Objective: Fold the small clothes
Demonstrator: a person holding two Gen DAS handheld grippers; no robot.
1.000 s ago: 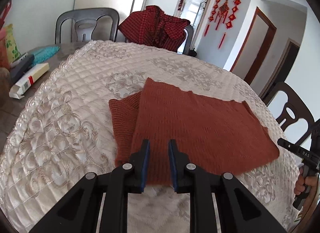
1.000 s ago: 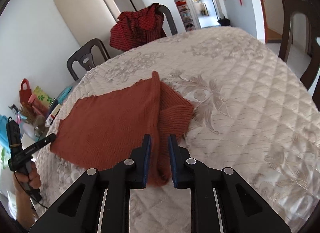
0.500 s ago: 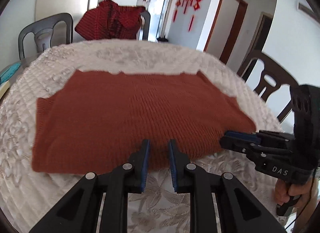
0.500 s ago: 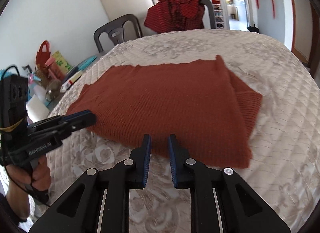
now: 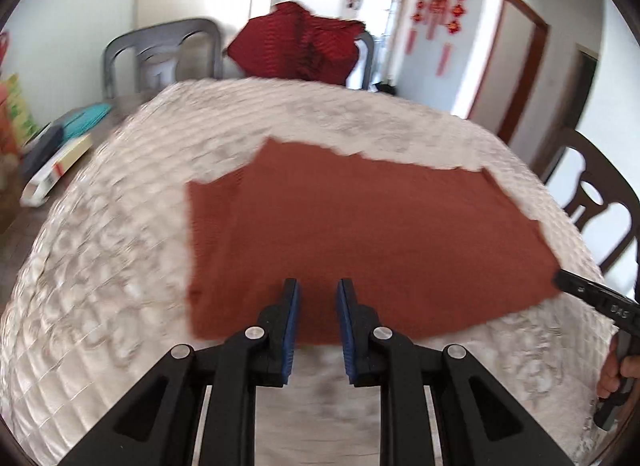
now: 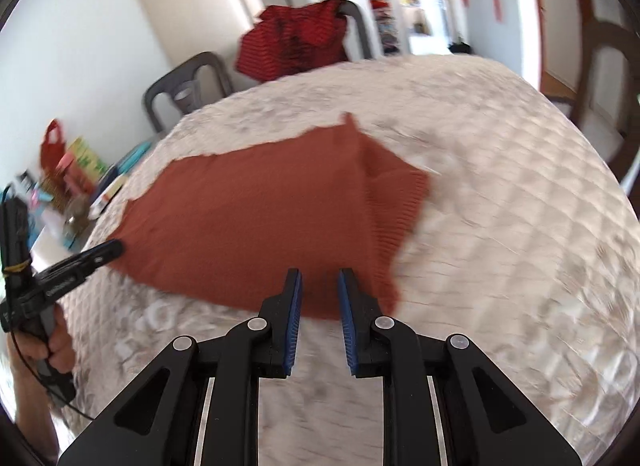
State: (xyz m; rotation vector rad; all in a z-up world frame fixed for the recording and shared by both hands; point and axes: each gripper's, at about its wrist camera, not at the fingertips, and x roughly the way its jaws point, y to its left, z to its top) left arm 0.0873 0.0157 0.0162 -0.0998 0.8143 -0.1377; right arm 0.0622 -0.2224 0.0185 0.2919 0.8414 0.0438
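A rust-brown knitted garment (image 5: 360, 234) lies flat on the quilted cream table cover (image 5: 120, 266), with one sleeve folded over its body (image 6: 392, 201). My left gripper (image 5: 318, 294) hovers over the garment's near edge, open and empty. My right gripper (image 6: 319, 286) hovers over the near edge by the folded sleeve, open and empty. The right gripper shows at the right of the left wrist view (image 5: 588, 294), by the garment's corner. The left gripper shows at the left of the right wrist view (image 6: 80, 262), by the opposite corner. Both views are motion-blurred.
A grey chair (image 5: 160, 53) and a chair draped with red checked cloth (image 5: 300, 45) stand behind the table. A dark wooden chair (image 5: 592, 201) stands at the right. Boxes and bags (image 5: 52, 161) lie on the table's left end.
Both grippers have swung and pulled apart toward opposite ends of the garment's near edge. The jaws stay open and empty. The garment has not moved.
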